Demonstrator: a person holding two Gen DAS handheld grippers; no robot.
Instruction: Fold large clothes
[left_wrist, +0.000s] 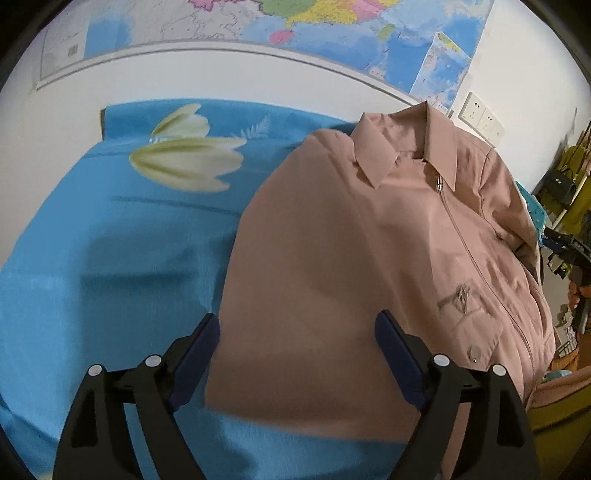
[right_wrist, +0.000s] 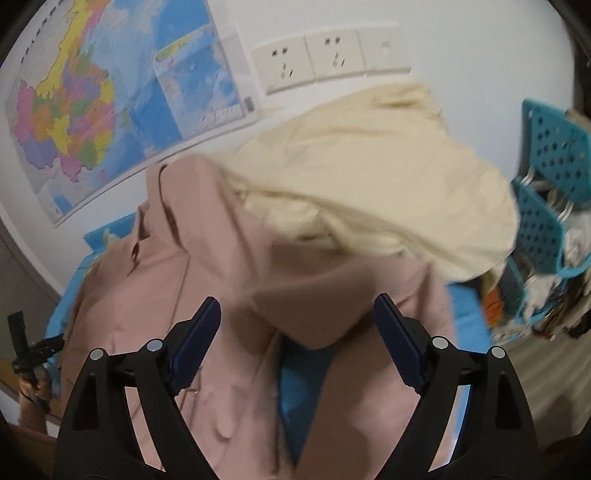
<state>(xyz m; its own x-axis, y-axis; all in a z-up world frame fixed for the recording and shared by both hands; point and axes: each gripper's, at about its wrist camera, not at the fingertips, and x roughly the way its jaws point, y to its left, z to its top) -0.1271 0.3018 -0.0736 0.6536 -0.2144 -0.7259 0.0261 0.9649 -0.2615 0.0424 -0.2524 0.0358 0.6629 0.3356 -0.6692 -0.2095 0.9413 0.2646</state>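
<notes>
both grippers tilt downward over the pink jacket (left_wrist: 369, 258). the left gripper (left_wrist: 297, 332) is wide open, holding nothing. the right gripper (right_wrist: 297, 317) likewise gapes empty above a sleeve.

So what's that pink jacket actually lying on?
The pink jacket lies on a blue sheet printed with a white flower. A cream garment rests over its far end. Whatever is under the sheet, or beneath the jacket itself, is covered.

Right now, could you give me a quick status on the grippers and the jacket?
Left gripper, right gripper open, empty. Pink jacket flat, zipped. Cream garment overlapping its far side.
</notes>
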